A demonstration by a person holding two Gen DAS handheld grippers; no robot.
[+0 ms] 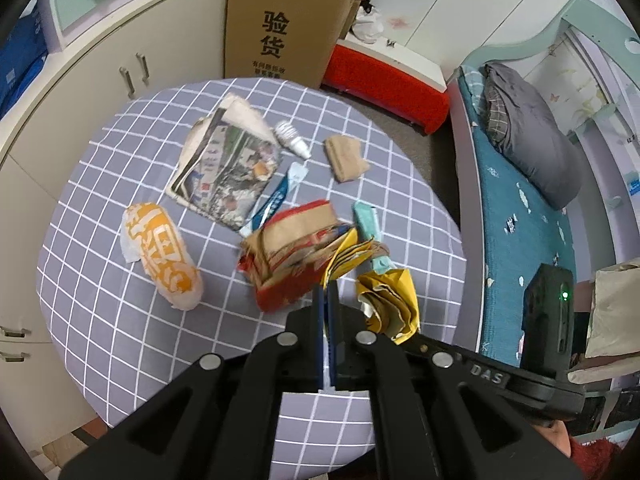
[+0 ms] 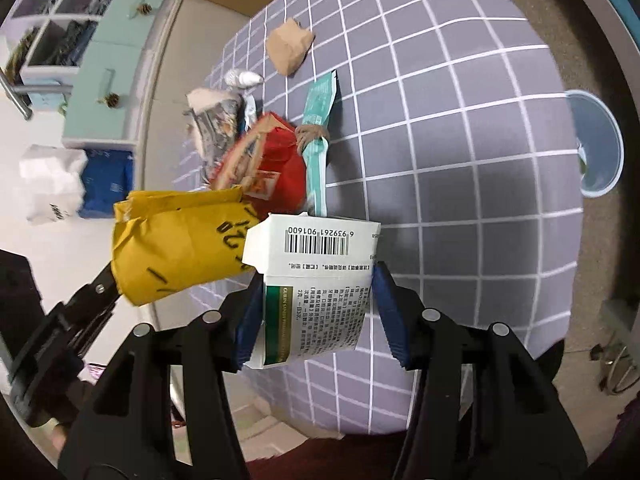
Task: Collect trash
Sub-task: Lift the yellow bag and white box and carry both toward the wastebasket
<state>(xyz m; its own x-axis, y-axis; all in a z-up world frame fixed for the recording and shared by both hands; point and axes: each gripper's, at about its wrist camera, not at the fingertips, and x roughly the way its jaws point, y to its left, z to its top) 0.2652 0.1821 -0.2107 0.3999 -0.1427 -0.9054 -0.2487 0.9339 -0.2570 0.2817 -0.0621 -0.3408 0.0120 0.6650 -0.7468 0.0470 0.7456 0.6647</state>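
Round table [image 2: 460,128] in grey checked cloth; wide bare room toward its right edge, where a blue bin [image 2: 596,148] stands on the floor just beyond. Clutter gathered mid-table: newspaper [image 1: 228,168], red bag [image 1: 288,248], teal packet [image 2: 320,120], orange wrapper [image 1: 164,252].

White carton [image 2: 316,280], barcoded and dented, clamped between the right gripper [image 2: 320,312] pads, above the near edge.

Left gripper [image 1: 326,292] clenched on crumpled yellow paper [image 2: 176,244], just left of the carton.
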